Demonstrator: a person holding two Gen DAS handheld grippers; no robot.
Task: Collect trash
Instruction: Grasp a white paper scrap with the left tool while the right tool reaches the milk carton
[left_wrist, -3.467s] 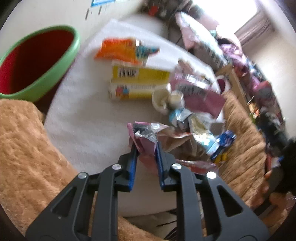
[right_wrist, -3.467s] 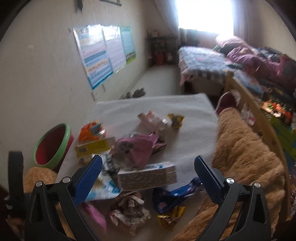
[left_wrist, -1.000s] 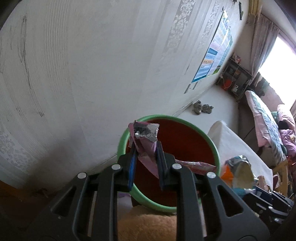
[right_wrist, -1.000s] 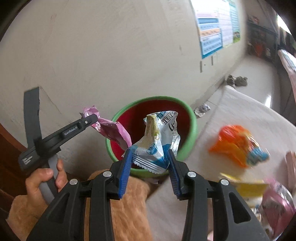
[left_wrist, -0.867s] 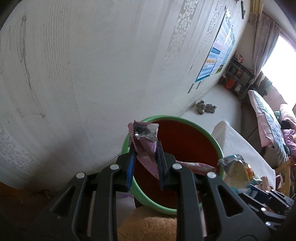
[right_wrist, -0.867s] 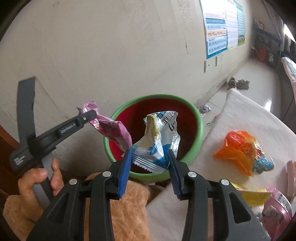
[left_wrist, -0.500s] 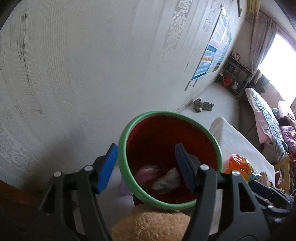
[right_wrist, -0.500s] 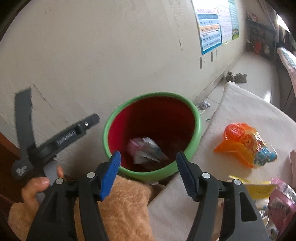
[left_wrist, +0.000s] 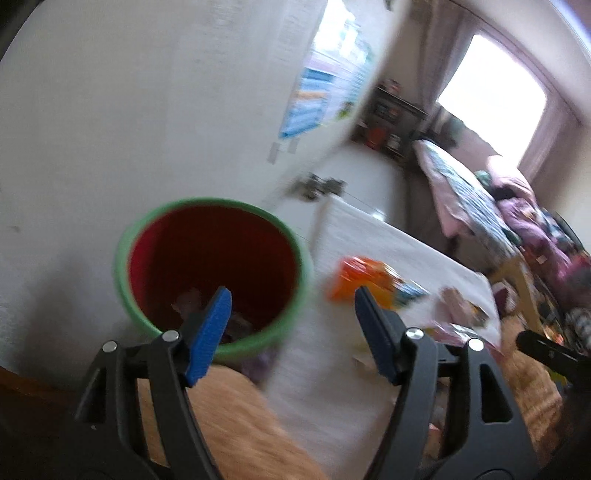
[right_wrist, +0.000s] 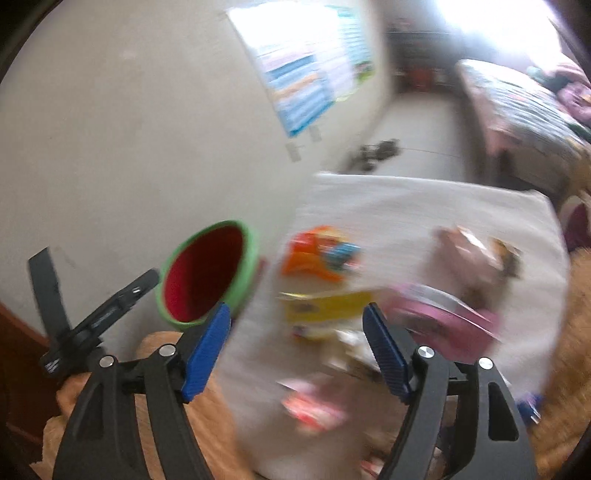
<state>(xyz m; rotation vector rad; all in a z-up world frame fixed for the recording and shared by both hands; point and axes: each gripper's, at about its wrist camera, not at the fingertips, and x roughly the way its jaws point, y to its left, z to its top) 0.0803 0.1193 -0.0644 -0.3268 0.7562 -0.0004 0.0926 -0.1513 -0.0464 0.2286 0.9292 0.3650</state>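
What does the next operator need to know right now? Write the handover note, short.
Left gripper: jaws opening, nothing between them, over the near rim of the green bin.
Right gripper: jaws opening, empty, aimed at the litter on the white cloth.
Done: some wrappers lie at the bottom of the bin.
Left: orange packet, yellow box, pink bag and more blurred litter nearer the camera, all on the cloth. Both views are motion-blurred, so confirm each item before gripping.
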